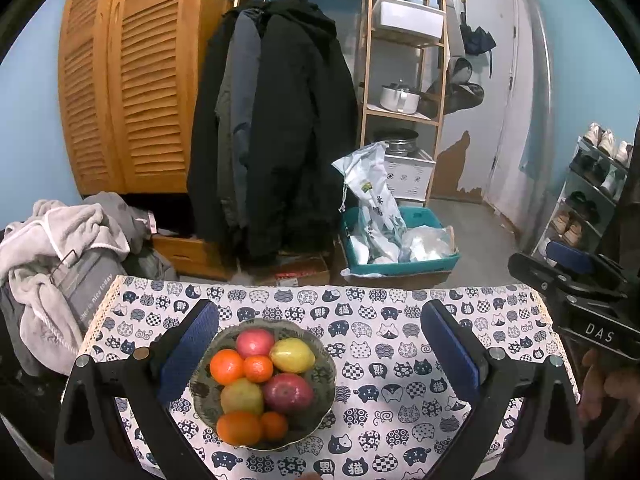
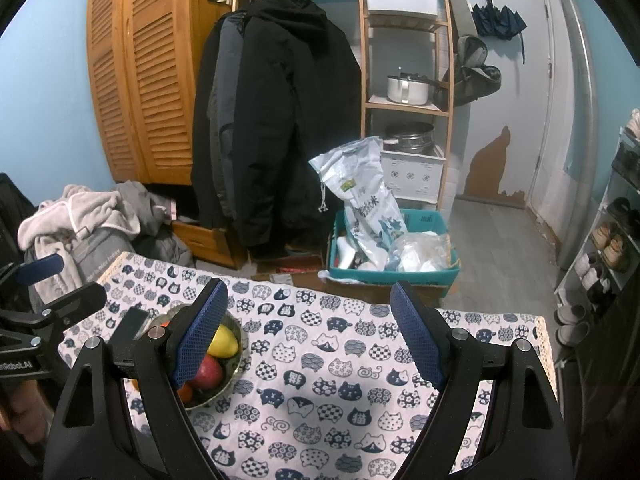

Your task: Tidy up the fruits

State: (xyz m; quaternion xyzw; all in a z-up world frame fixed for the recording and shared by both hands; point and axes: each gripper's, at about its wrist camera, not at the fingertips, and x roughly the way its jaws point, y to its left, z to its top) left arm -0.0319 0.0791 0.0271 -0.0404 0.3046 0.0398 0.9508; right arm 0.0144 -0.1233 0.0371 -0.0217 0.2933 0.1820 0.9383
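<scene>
A patterned bowl (image 1: 326, 376) sits on the cat-print tablecloth (image 1: 400, 356), holding a pink apple (image 1: 254, 342), a yellow lemon (image 1: 293, 355), several oranges (image 1: 226, 366), a green-yellow pear (image 1: 241, 396) and a red apple (image 1: 288, 393). My left gripper (image 1: 320, 344) is open and empty, above the bowl, with its left finger beside the rim. My right gripper (image 2: 310, 332) is open and empty over bare cloth, to the right of the bowl (image 2: 236, 360). In the right wrist view my left finger hides part of the fruit; the lemon (image 2: 224, 341) and red apple (image 2: 208, 372) show.
Beyond the table's far edge stand a teal bin (image 1: 400, 268) with bags, hanging black coats (image 1: 280, 120), a wooden shelf with pots (image 1: 404, 96) and a pile of clothes (image 1: 60, 248) at left. A shoe rack (image 2: 612, 240) stands at right.
</scene>
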